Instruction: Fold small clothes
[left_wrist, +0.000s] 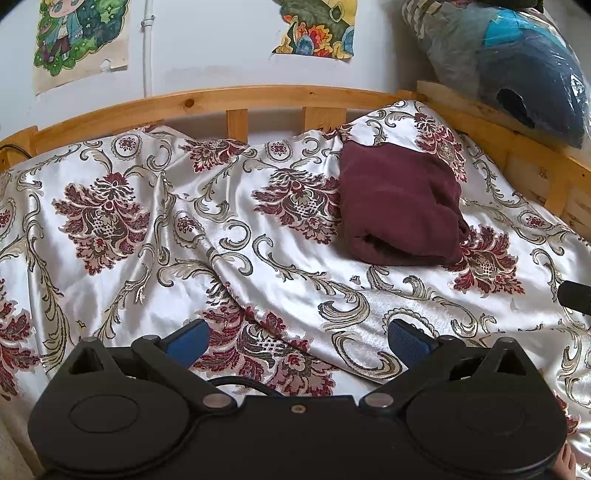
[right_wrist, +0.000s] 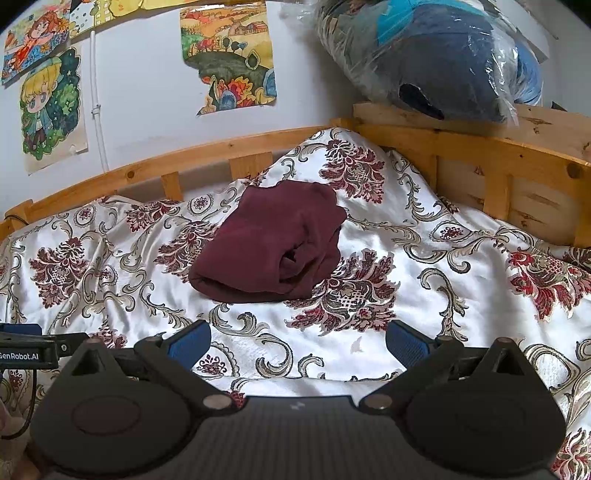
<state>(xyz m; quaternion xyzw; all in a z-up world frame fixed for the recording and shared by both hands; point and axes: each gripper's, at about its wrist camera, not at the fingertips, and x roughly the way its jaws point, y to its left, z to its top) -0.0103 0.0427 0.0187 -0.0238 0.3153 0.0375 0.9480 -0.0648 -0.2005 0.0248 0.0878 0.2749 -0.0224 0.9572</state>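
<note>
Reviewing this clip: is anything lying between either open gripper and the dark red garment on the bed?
Nothing visible does. The maroon garment lies folded on the floral bedspread, and only bare bedspread lies between it and the right gripper. The left gripper, also open, has the same unobstructed stretch of cover ahead, with the garment up and to its right.

One readable text: "GenRobot.AI", white letters on a black plate of the left gripper (right_wrist: 27, 349), at the left edge of the right wrist view, first letter partly cut off. The wall drawings carry no readable words.
</note>
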